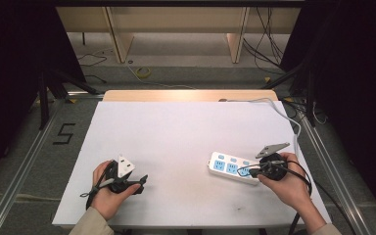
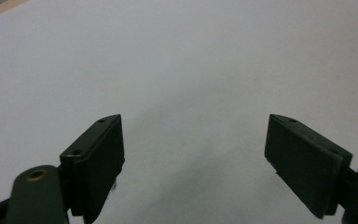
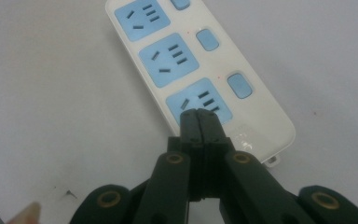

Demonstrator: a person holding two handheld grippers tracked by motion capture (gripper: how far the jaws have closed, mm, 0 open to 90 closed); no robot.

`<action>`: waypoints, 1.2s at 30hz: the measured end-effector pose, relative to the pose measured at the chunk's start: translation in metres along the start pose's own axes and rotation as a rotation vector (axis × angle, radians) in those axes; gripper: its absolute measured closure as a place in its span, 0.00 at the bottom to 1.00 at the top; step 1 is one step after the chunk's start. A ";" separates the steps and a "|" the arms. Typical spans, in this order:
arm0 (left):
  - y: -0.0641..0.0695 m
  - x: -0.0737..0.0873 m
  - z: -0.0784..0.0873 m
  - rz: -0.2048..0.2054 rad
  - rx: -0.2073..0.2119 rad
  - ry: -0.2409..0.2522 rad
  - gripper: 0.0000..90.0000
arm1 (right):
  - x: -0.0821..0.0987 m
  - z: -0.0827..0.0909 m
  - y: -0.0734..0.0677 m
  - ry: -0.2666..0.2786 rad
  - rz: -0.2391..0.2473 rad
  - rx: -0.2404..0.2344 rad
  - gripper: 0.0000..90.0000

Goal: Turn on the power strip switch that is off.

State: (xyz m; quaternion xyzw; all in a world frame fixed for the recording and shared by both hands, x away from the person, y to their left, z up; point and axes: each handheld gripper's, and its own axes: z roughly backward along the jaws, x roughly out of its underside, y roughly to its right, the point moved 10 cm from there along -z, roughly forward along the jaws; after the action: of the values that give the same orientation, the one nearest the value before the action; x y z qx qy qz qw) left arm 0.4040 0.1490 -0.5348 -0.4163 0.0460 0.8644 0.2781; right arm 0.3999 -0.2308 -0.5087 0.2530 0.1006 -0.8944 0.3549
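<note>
A white power strip (image 1: 231, 167) with blue sockets and blue switches lies on the white table (image 1: 176, 132) at the right. Its white cord (image 1: 279, 110) runs off toward the back right. My right gripper (image 1: 245, 172) is shut with nothing between its jaws, and its tips hover over the strip's nearest socket (image 3: 199, 101) in the right gripper view. The strip (image 3: 191, 65) shows three sockets there, each with a switch beside it. My left gripper (image 1: 144, 179) rests at the front left of the table, held open. In the left gripper view its jaws (image 2: 193, 158) stand wide apart over bare white tabletop.
A wooden strip (image 1: 186, 95) edges the table's far side. Beyond it are cables on the floor (image 1: 142, 72) and wooden shelf legs. Metal frame rails run along both sides, with a "5" marked on the floor (image 1: 64, 133) at the left.
</note>
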 end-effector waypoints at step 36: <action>0.000 -0.001 -0.001 0.004 -0.002 0.005 0.22 | -0.011 -0.002 0.000 -0.042 -0.007 -0.010 1.00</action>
State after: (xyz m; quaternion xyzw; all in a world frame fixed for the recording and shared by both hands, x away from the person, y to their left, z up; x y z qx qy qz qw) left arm 0.4053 0.1485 -0.5343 -0.4189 0.0466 0.8640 0.2756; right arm 0.4074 -0.2235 -0.5044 0.2321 0.0986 -0.9001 0.3553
